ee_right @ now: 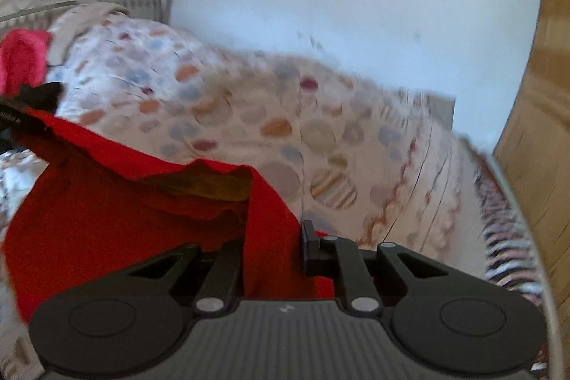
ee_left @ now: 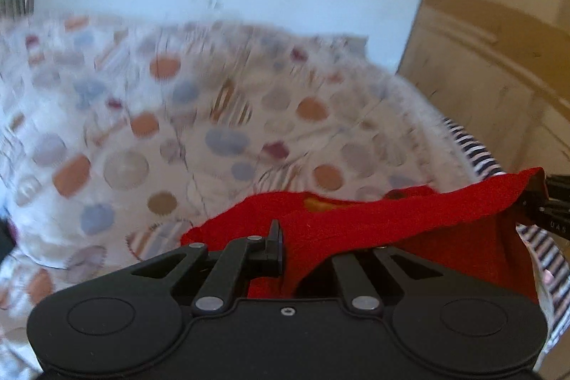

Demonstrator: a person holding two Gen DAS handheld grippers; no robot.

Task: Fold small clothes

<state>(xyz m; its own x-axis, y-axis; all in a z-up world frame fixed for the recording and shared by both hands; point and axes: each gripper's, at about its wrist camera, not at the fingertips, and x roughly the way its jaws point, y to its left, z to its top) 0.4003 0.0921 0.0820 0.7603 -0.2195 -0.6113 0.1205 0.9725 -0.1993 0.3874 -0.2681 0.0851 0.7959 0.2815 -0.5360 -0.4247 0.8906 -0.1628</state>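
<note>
Spotted bedspread behind — red garment pinched in both jaws

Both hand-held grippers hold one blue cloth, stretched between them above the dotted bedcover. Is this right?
Not quite: the cloth is red, not blue. The right wrist view shows it. Both the left hand-held gripper and the right hand-held gripper do hold it above the dotted bedcover.

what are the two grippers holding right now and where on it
Both hold one red garment, stretched between them above the patterned bedspread. The left gripper pinches one end of its top edge, the right gripper the other end.
</note>
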